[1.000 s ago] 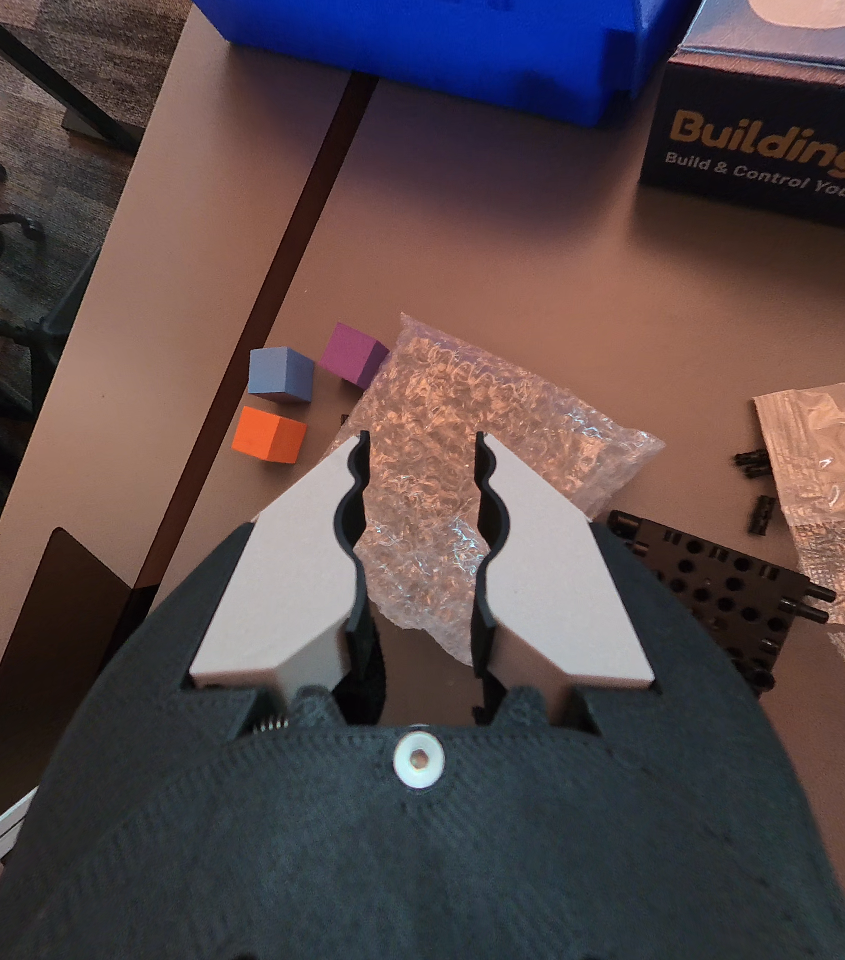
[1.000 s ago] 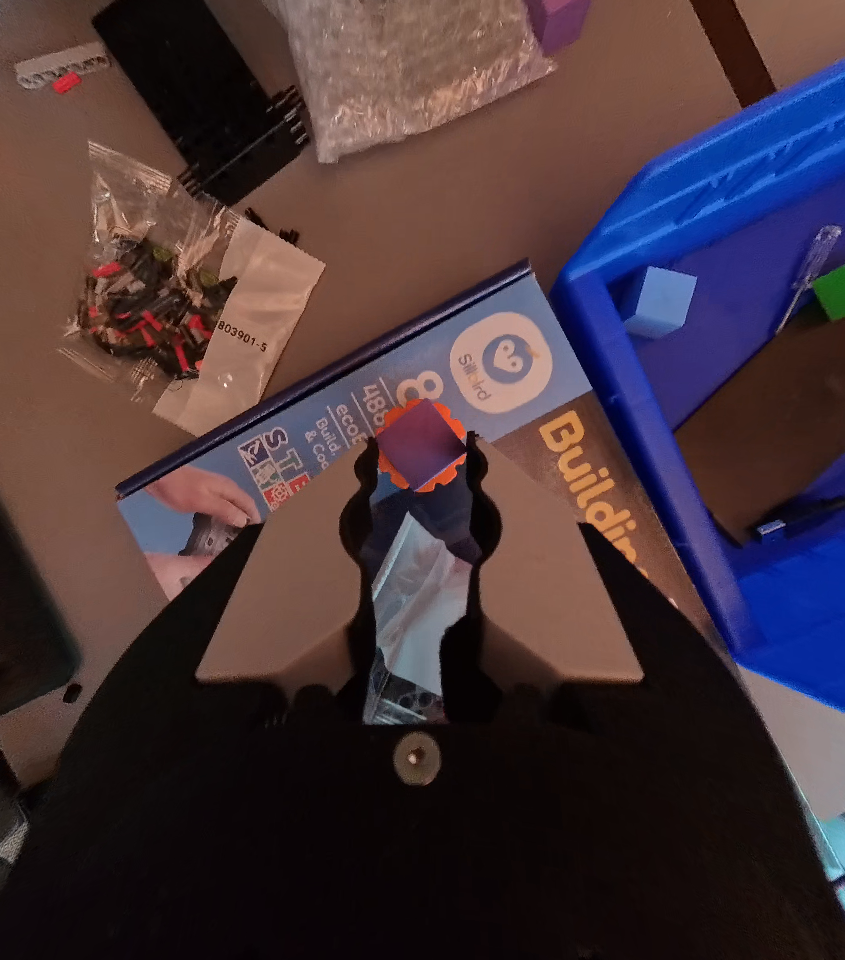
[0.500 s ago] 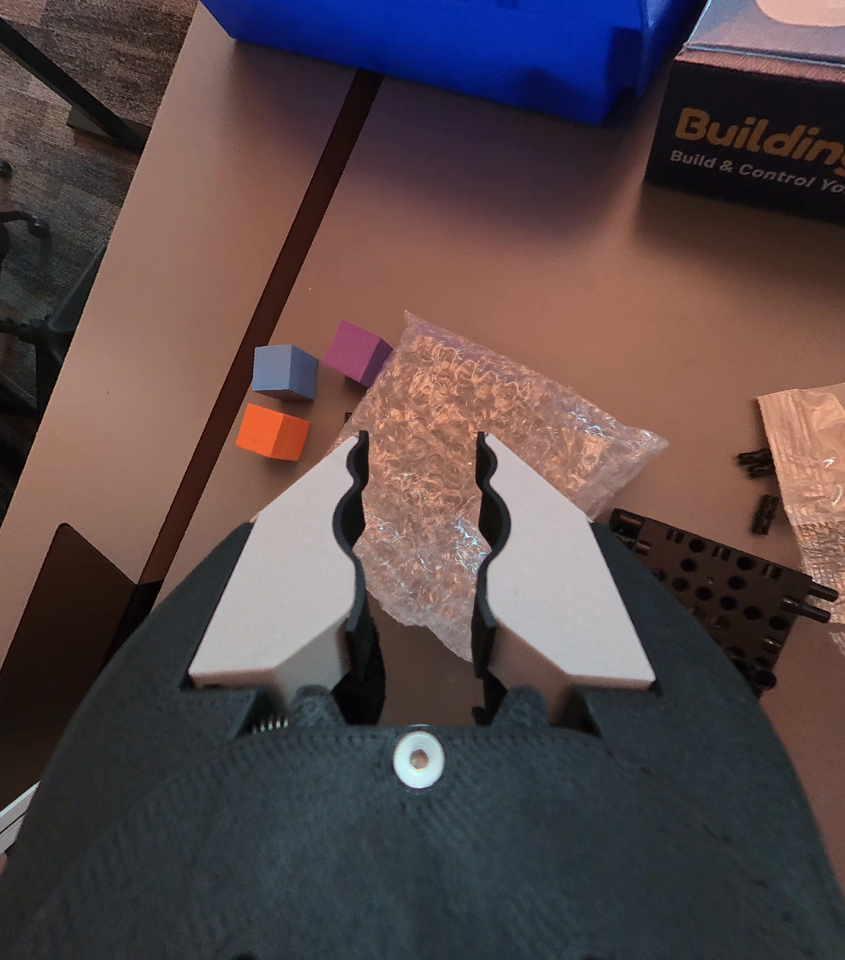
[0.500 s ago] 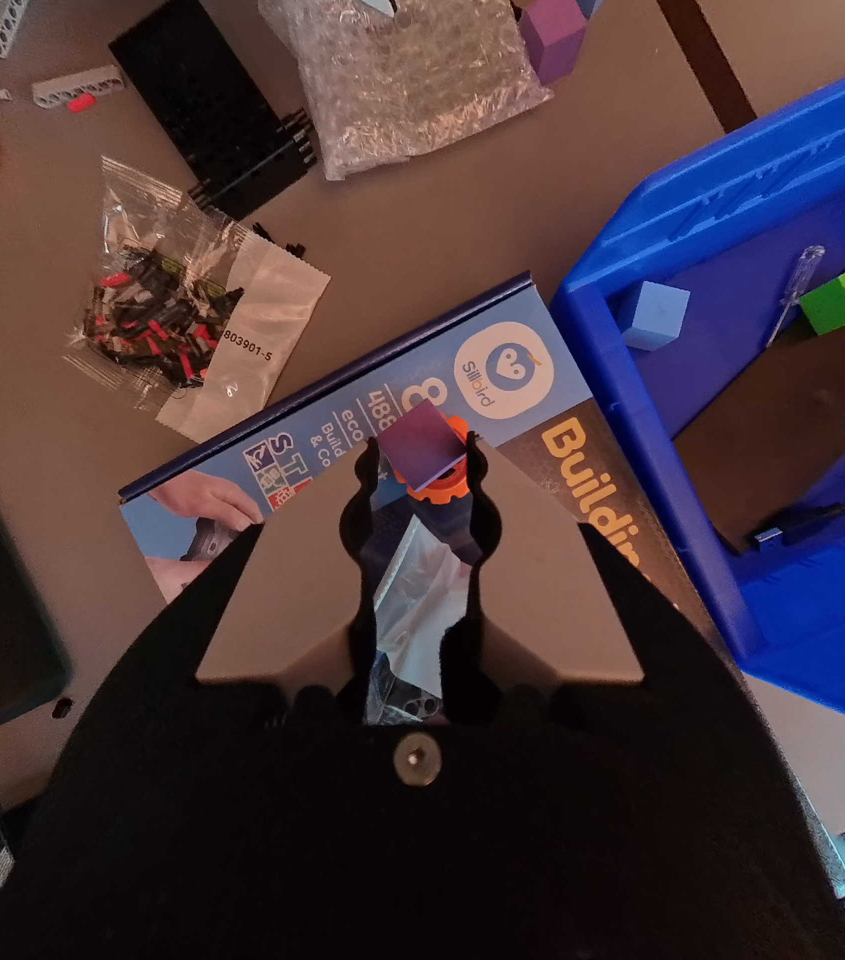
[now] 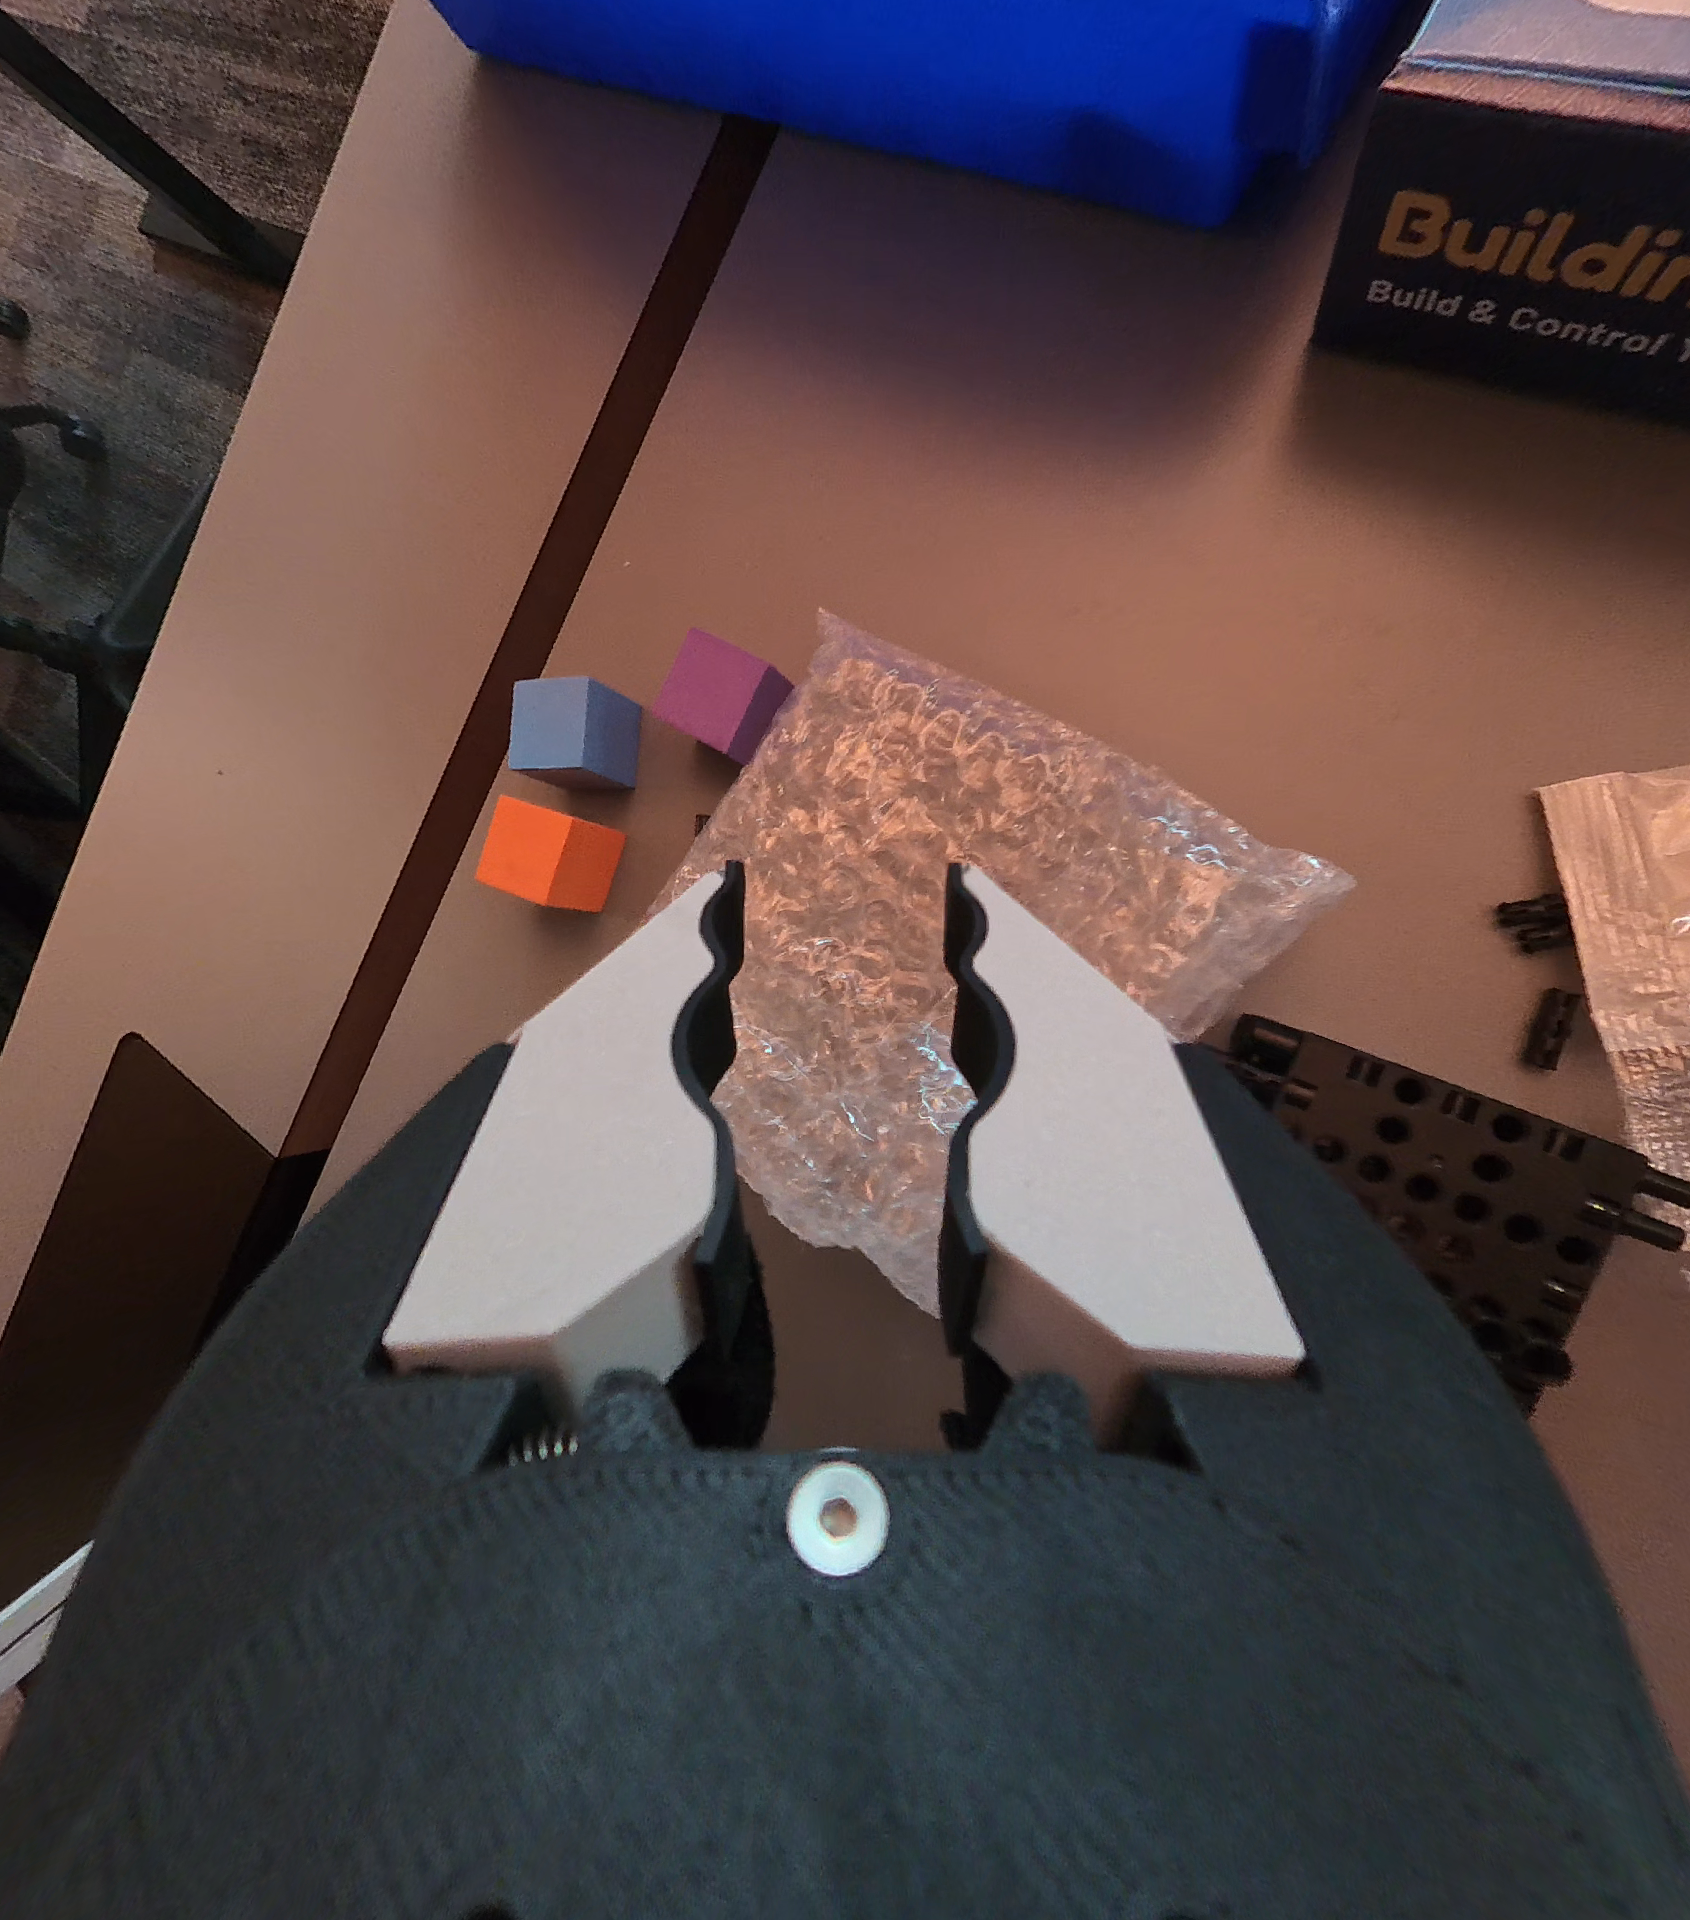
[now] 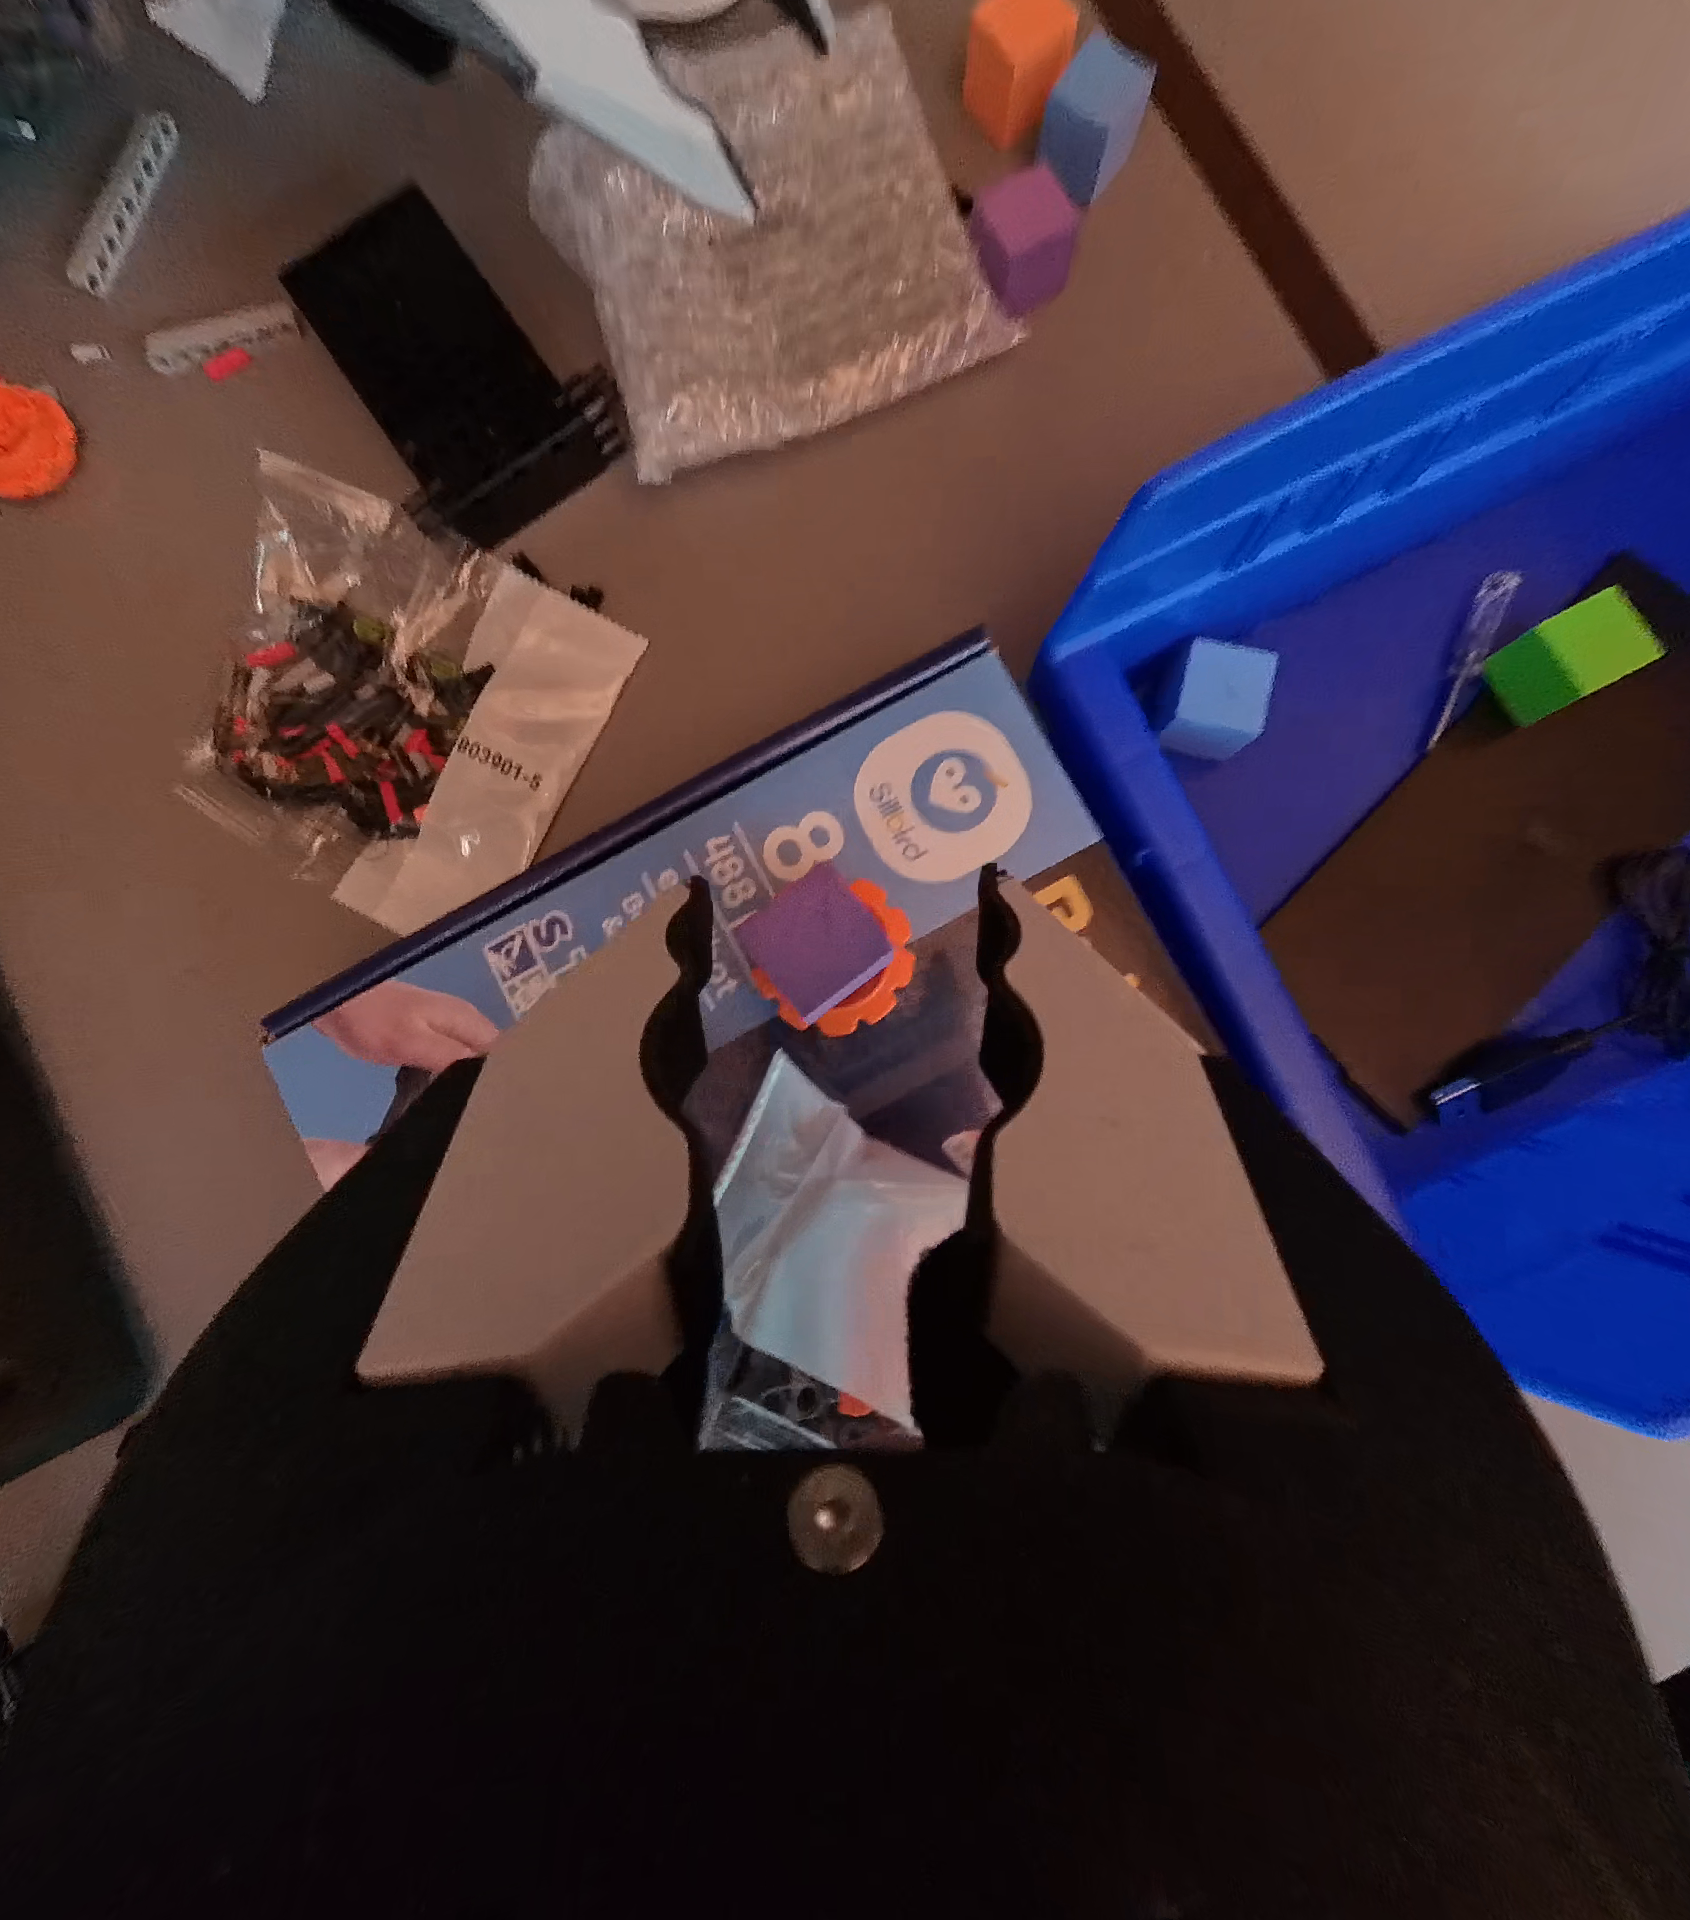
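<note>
Two grippers with parted jaws, both holding nothing, above a cluttered brown bench.

The left gripper hangs with a narrow gap over a clear bubble-wrap bag; beside the bag, near the bench seam, lie a purple foam cube, a grey-blue foam cube and an orange foam cube. The right gripper is opened wider above a small purple block, which rests on an orange toothed wheel on a printed blue cardboard box, just beside a blue plastic bin.

A purple cube sits tilted atop an orange gear on the printed box, between the right claw tips, untouched.
</note>
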Tool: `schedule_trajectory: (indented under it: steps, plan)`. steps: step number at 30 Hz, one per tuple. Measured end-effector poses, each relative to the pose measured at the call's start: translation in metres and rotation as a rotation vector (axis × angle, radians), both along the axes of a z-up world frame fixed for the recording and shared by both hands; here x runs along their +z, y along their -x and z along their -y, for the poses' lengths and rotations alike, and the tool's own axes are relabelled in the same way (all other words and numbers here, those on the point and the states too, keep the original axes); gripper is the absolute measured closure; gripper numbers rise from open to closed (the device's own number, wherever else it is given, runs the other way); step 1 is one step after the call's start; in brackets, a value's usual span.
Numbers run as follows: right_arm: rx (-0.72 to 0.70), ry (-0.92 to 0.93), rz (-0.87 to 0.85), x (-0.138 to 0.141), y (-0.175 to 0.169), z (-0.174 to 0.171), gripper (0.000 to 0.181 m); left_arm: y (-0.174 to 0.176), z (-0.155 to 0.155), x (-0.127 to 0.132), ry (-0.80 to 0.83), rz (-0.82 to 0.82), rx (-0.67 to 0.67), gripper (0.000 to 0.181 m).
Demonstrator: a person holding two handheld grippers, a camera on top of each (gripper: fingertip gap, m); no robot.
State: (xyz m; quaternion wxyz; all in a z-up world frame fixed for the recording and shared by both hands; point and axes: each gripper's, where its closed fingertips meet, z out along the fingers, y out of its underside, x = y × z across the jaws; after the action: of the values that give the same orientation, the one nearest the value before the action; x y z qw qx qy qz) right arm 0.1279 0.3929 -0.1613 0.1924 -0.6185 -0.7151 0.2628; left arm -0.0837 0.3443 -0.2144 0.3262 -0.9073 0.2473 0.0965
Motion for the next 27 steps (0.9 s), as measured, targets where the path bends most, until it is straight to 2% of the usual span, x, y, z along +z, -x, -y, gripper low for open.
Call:
schedule_trajectory:
  steps: [4,10,15,18,19,22,27]
  plan:
    - [-0.060,-0.023,-0.040,0.013,0.029,-0.039,0.139,0.003,-0.001,-0.002,0.003,-0.007,0.010,0.144]
    - [-0.134,-0.036,0.123,-0.040,0.076,-0.099,0.142,0.009,0.000,-0.003,0.003,-0.004,0.028,0.145]
    - [-0.113,-0.019,0.285,-0.083,0.088,-0.106,0.138,0.017,-0.001,0.000,-0.009,0.011,0.047,0.145]
    - [-0.090,-0.014,0.336,-0.096,0.089,-0.102,0.145,0.020,-0.003,0.000,-0.016,0.016,0.052,0.145]
    - [-0.082,0.004,0.339,-0.097,0.090,-0.098,0.155,0.021,-0.004,-0.001,-0.017,0.016,0.053,0.145]
    - [-0.096,-0.043,0.326,-0.089,0.087,-0.104,0.155,0.021,-0.008,0.000,-0.034,0.011,0.047,0.147]
    - [-0.085,-0.050,0.196,-0.039,0.067,-0.093,0.156,0.021,-0.024,0.002,-0.059,-0.009,0.022,0.151]
